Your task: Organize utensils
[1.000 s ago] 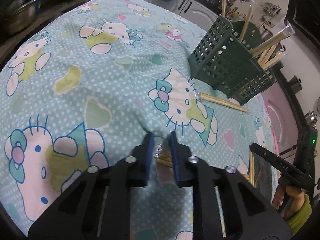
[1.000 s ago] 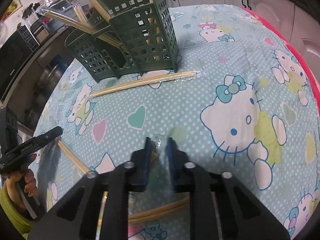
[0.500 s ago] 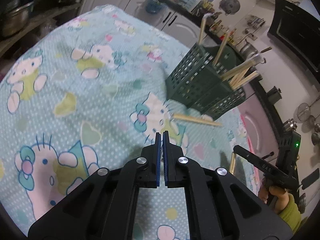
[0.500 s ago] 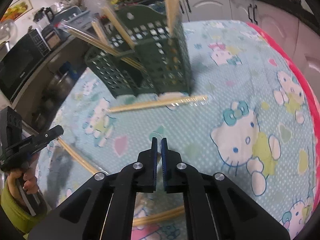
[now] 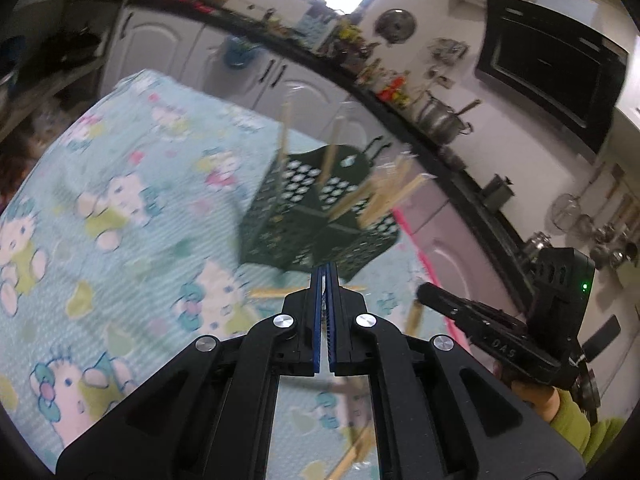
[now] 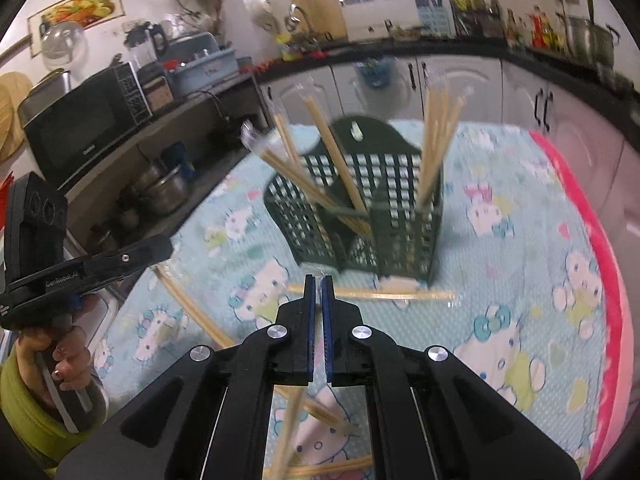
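A dark green slotted utensil caddy (image 5: 320,216) (image 6: 360,208) stands on the cartoon-cat tablecloth (image 5: 120,208), with several wrapped chopstick pairs upright in it. My left gripper (image 5: 325,266) (image 6: 160,246) is shut on the wrapper end of one chopstick pair (image 6: 188,308), which hangs slanting down from it. My right gripper (image 6: 318,278) (image 5: 424,291) is shut on another wrapped pair (image 5: 414,318) that dangles below it. Both grippers hover above the cloth, short of the caddy. One more wrapped pair (image 6: 380,294) (image 5: 272,292) lies flat just in front of the caddy.
More chopsticks (image 6: 328,470) lie on the cloth close under the right gripper. A pink table edge (image 6: 612,280) runs along the right. White cabinets (image 6: 460,88), a cluttered counter and a microwave (image 6: 80,120) surround the table. A person's hand in a green sleeve (image 6: 24,392) holds the left gripper.
Both grippers closed on the wrapper ends lying on the cloth, then rose and tilted up, lifting a chopstick pair each. The caddy now sits nearer the middle of both views.
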Demonstrator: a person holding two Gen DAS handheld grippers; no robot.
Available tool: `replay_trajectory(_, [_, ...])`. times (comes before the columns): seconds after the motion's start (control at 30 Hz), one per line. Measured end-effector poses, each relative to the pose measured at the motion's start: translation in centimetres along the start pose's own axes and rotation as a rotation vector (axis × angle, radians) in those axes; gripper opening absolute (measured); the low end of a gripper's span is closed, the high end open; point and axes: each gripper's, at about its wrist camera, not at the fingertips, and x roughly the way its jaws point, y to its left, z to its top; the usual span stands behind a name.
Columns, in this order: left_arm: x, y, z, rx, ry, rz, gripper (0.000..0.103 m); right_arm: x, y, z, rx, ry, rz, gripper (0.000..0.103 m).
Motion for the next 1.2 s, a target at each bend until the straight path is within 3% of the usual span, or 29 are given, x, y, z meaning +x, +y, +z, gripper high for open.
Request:
replay_trajectory(0.57, [1.5, -7.2, 2.9, 0.129, -0.005, -0.134, 0.000, -3.9, 0.7, 2.6, -0.044, -0.131, -0.022, 0.003])
replay_trajectory(1.2, [0.6, -12.6, 7.2, 0.232, -0.075, -0.208, 0.000, -8.1, -0.4, 5.8, -0.035, -0.285, -0.056, 0.003])
